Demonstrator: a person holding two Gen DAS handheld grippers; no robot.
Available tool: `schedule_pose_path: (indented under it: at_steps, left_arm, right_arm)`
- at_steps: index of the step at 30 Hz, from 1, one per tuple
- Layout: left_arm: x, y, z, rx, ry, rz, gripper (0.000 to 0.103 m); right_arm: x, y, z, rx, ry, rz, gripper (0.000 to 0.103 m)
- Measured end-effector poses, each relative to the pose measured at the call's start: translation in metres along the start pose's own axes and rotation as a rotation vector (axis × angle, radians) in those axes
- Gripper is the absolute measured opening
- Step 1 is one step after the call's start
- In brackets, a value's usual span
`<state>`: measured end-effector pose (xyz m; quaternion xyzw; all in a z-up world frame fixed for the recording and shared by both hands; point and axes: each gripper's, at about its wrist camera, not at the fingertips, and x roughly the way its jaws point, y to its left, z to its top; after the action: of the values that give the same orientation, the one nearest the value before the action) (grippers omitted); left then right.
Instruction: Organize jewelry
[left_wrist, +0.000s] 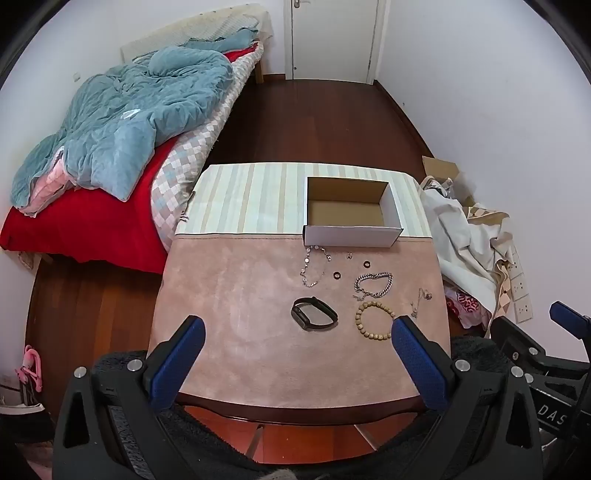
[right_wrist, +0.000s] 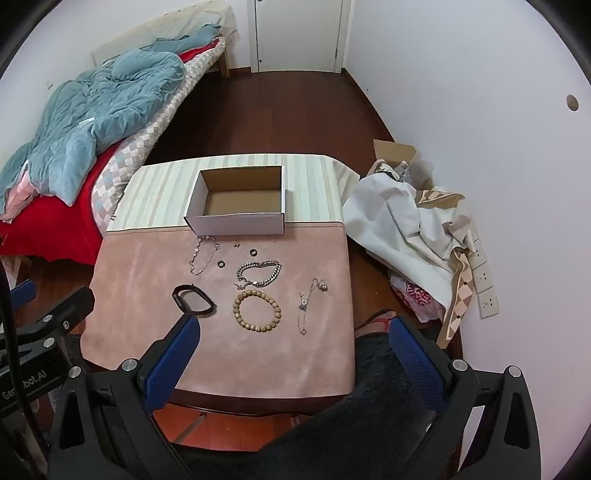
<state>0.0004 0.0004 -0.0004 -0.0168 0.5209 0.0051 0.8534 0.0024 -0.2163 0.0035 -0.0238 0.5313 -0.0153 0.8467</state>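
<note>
1. Blue-padded fingers sit right at the bottom of both views: the left gripper (left_wrist: 297, 330) and the right gripper (right_wrist: 293, 330) both have their jaws spread as wide as they go, nothing between them, both angled steeply down over the near edge of the table (left_wrist: 229, 332).

2. Nothing's been picked yet by the look of it, so the step in hand is probably choosing a first piece. Closest ahead of the left gripper is the black watch band (left_wrist: 314, 313); just ahead of the right one is the wooden bead bracelet (right_wrist: 256, 311).

3. Those two chunky ones look like the easy starters. Pinching the bead loop across one side, not through the middle, should keep it from rolling out.

4. Trickier stuff lies further ahead: the silver chain bracelet (right_wrist: 258, 274), a thin necklace (right_wrist: 309, 301) off to the right gripper's right side, a long beaded chain (right_wrist: 203, 255) and two small dark rings (right_wrist: 253, 252) (right_wrist: 221, 263). Thin chains on that fuzzy pink mat (right_wrist: 147, 295) likely need a low, flat pinch, or the pads just skate over them.

5. Container-wise: the open cardboard box (right_wrist: 236, 220) stands beyond all the jewelry, its front wall just about touching the beaded chain. Bare floor inside, no dividers visible, so everything presumably goes in one heap.
</note>
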Motion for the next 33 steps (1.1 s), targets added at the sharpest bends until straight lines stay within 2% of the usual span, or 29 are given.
schedule_pose_path:
  at_steps: [8,33]
  left_arm:
    - [0.000,0.007,0.003,0.001,-0.007,0.000,0.103]
    - [0.000,-0.005,-0.003,0.006,-0.008,0.009,0.103]
  right_arm:
    - [0.001,0.000,0.000,-0.003,0.007,0.010,0.103]
    - [0.000,0.002,0.001,-0.003,0.010,0.007,0.103]
